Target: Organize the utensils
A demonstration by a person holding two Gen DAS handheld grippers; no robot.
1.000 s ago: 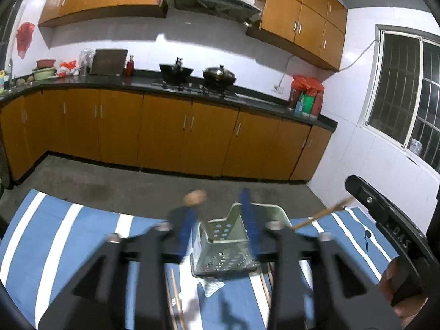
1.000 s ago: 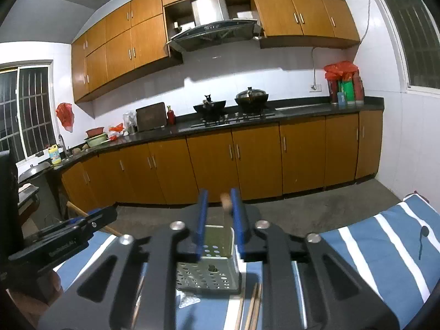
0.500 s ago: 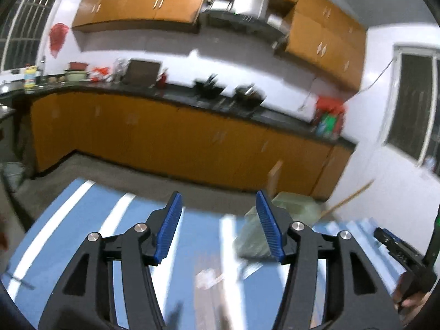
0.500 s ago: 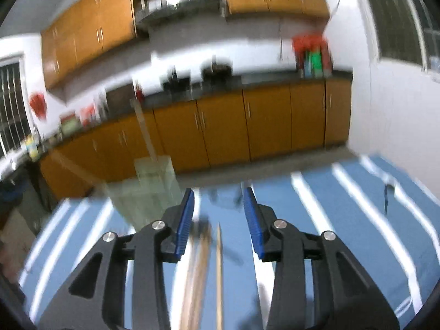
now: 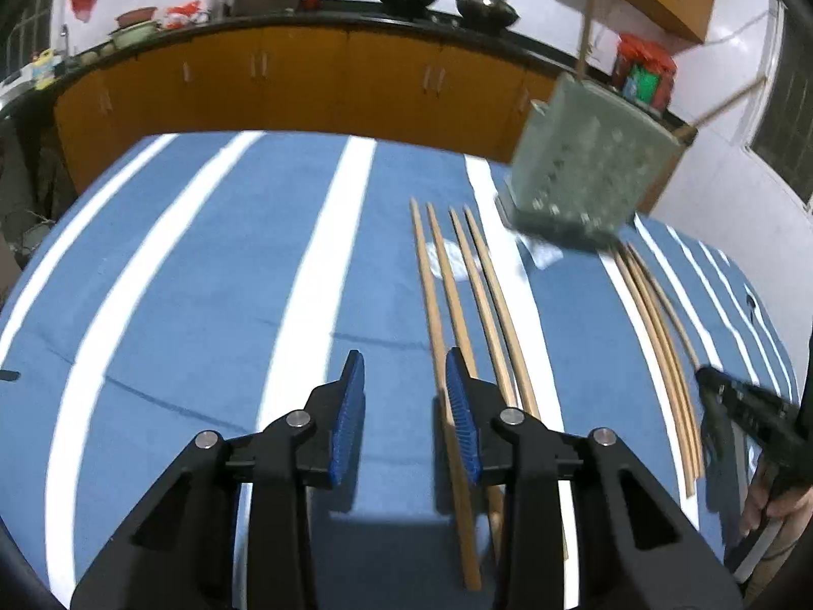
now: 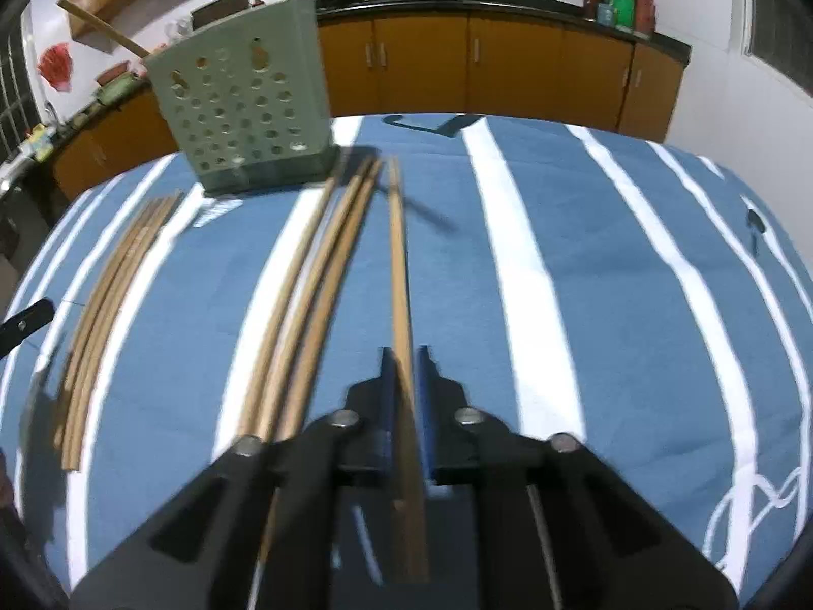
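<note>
Both grippers have dropped from the holder down to the cloth since a second ago. On the right, the right gripper (image 6: 405, 371) has narrowed its blue jaws around a single chopstick (image 6: 399, 254), which runs forward between them toward the green holder (image 6: 244, 101); whether the pads already pinch it, I cannot tell. To the left, the left gripper (image 5: 405, 396) hangs well open and empty, its right finger just over the four chopsticks (image 5: 457, 279) lying side by side. Further chopsticks (image 6: 117, 274) lie by the table's edge on the striped cloth (image 6: 584, 234). Two sticks already stand in the holder. The step appears to be another pickup; next, each stick must be gripped firmly, lifted, tipped upright and lowered into the holder.
</note>
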